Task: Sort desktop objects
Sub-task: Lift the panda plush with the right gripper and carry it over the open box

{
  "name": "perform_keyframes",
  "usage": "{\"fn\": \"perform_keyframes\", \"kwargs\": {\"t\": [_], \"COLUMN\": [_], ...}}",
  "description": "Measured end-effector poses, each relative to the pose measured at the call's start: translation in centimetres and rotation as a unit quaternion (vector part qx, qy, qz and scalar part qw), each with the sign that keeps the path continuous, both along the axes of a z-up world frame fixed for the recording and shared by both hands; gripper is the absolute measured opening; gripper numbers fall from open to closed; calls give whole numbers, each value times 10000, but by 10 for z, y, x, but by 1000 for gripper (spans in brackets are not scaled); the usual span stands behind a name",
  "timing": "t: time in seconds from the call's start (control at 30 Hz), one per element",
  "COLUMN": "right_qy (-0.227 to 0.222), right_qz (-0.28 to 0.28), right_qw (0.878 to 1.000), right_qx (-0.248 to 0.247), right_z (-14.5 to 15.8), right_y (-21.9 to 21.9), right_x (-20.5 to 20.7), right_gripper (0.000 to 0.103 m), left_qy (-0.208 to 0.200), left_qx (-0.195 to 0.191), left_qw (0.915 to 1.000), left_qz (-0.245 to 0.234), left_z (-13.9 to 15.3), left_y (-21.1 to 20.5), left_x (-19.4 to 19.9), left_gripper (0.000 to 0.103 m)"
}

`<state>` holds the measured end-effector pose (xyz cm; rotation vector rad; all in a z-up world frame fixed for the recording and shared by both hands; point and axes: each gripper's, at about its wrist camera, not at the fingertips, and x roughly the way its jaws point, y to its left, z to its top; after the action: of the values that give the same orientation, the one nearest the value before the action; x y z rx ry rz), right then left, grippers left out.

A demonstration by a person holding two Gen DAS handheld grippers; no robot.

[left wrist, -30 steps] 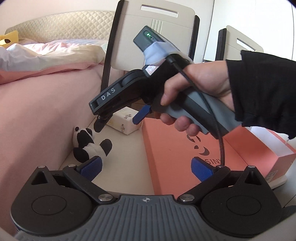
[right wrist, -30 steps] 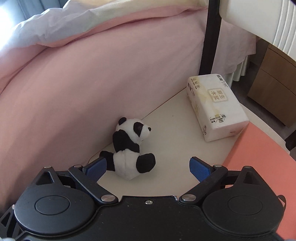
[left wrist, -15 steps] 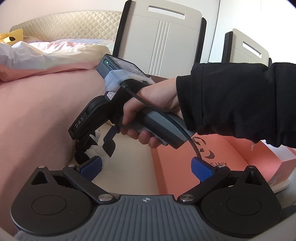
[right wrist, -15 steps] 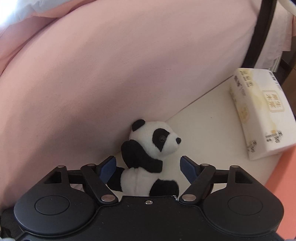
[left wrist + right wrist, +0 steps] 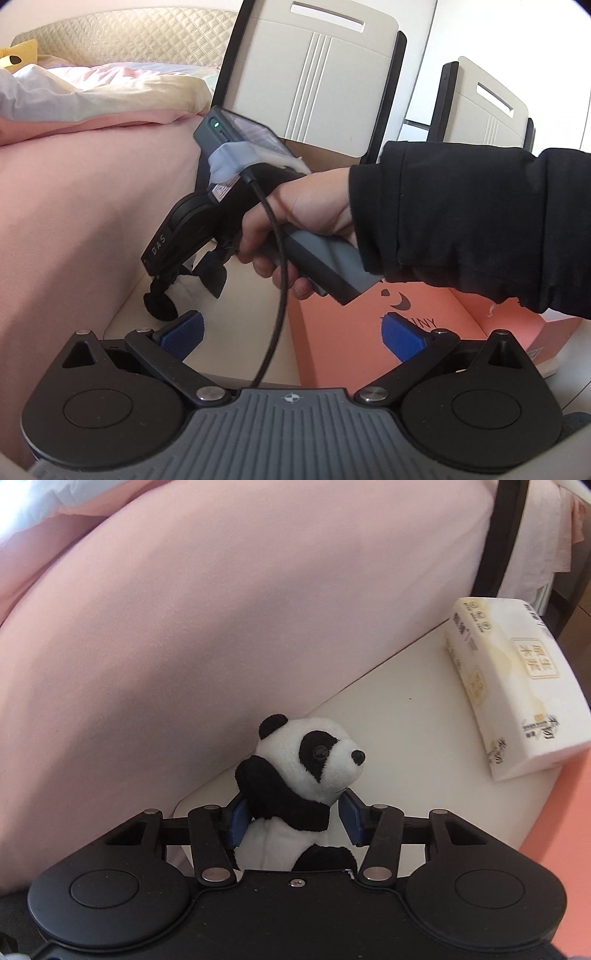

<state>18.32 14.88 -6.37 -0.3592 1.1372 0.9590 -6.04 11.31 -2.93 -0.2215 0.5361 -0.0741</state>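
Note:
A small black and white panda plush (image 5: 295, 775) sits upright on the white table (image 5: 399, 731) by the pink bed. My right gripper (image 5: 293, 819) is shut on the panda's body, its blue pads pressing both sides. In the left wrist view the right gripper (image 5: 192, 280) is seen from outside, held by a hand in a black sleeve, with the panda (image 5: 162, 306) mostly hidden under it. My left gripper (image 5: 291, 332) is open and empty, hovering above the table's near edge.
A white tissue pack (image 5: 513, 686) lies at the right on the table. An orange box (image 5: 369, 325) lies on the table's right part. The pink bed (image 5: 221, 609) borders the table on the left. Two chair backs (image 5: 314, 74) stand behind.
My right gripper moved down onto the panda and closed from wide open to gripping its body. The left gripper stayed open and barely moved.

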Motion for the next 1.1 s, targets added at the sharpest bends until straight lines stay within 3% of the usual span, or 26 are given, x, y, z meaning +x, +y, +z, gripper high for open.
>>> {"fn": "perform_keyframes", "kwargs": {"t": [0.57,0.87,1.1], "right_qy": [-632,-983,-1303], "right_qz": [-830,-1259,-1527], "right_qw": [9944,9864,9787], "right_qx": [165,378,425], "right_z": [58,93,122], "right_y": [-93,-142,-194], "right_x": [0,9,7], "right_gripper": [51,51,51], "left_qy": [56,-47,-203], "left_qx": [27,-34,62], "left_qw": [9998,9998,9988], "left_qz": [-177,-169,-434], "left_z": [9,42,69], "left_y": [-13,-26,-68], "left_x": [-3,0,5], "left_gripper": [103,103,103]}}
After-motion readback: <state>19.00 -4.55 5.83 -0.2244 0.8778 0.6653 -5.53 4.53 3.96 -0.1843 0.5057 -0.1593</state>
